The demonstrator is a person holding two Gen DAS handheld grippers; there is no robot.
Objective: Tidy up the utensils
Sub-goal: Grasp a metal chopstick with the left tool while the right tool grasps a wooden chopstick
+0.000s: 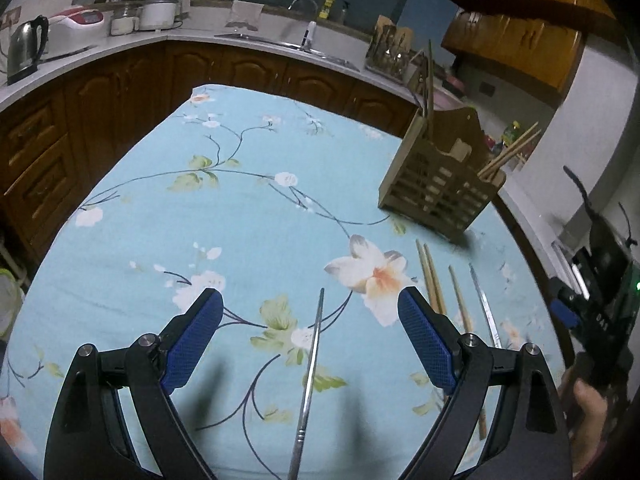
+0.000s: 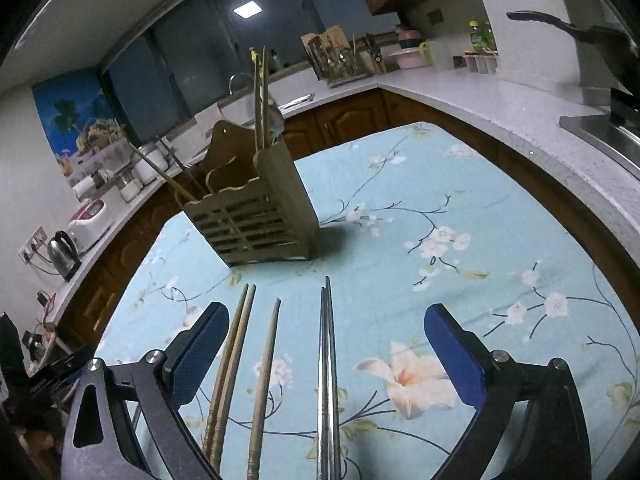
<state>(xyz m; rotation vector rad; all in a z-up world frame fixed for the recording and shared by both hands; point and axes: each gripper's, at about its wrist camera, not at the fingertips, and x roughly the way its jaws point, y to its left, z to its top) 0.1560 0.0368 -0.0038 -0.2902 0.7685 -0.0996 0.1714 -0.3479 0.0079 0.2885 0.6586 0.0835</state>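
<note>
Chopsticks [image 2: 329, 380]: slim, seemingly metal pair, beside three wooden ones [image 2: 240, 372].

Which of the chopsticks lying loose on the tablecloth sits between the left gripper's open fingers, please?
The lone metal chopstick; the wooden ones and another metal one lie off to its right.

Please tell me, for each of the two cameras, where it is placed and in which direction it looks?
Left wrist: sits on the left gripper, looking forward and down at one metal chopstick; its open blue pads and, at the right edge, a hand show.
Right wrist: sits on the right gripper, looking forward and down at wooden chopsticks and metal chopsticks; open pads show.
Shared: wooden holder, floral tablecloth.
</note>
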